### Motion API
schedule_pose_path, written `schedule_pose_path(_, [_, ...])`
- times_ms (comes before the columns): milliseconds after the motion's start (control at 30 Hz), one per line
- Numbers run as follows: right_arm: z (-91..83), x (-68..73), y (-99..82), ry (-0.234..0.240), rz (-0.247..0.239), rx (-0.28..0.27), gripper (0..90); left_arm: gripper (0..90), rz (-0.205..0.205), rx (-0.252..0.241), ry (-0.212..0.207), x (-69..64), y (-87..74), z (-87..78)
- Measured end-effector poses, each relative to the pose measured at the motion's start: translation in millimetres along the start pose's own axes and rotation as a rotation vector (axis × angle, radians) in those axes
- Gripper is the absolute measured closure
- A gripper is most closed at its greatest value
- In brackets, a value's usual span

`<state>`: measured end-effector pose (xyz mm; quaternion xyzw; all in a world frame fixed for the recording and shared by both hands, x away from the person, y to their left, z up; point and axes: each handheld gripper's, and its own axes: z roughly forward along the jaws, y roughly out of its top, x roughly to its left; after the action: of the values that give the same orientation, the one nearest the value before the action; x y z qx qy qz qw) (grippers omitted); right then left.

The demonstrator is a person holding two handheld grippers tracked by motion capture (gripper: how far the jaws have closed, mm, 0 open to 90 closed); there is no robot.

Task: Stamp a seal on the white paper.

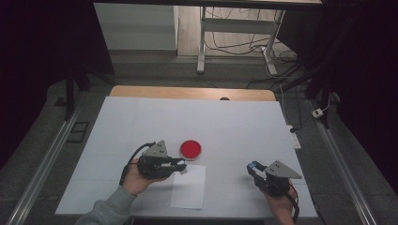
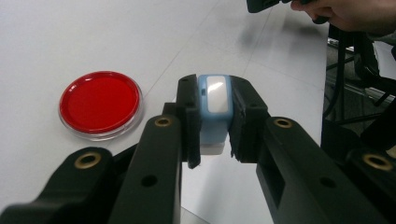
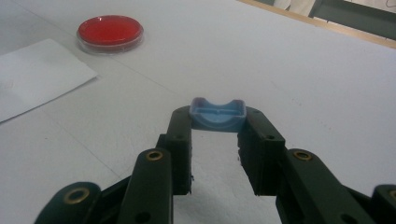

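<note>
My left gripper (image 1: 180,168) is shut on a small light-blue block with a white top face (image 2: 215,109), held just above the near end of the white paper sheet (image 1: 188,187). It shows pinched upright between the black pads in the left gripper view, left gripper (image 2: 215,98). A round red dish with a clear rim (image 1: 191,149) lies flat just beyond and to the right of that gripper, red dish (image 2: 100,103). My right gripper (image 1: 254,167) is at the near right, shut on a small blue cap-like piece (image 3: 217,115) held across its fingertips, right gripper (image 3: 217,122).
The white table cover (image 1: 211,117) stretches away behind the dish to a wooden edge (image 1: 192,92). The paper sheet (image 3: 37,77) and red dish (image 3: 110,30) lie to the left of the right gripper. A white desk frame and cables (image 1: 234,42) stand on the floor beyond.
</note>
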<state>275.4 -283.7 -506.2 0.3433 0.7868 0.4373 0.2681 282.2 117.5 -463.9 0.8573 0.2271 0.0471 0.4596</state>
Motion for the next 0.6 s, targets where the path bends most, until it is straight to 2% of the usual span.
schedule_pose_path(600, [0.5,0.2,-0.2,0.000,-0.001,0.001,65.3,75.6,0.020,0.033,-0.027,-10.4,-9.8,12.7])
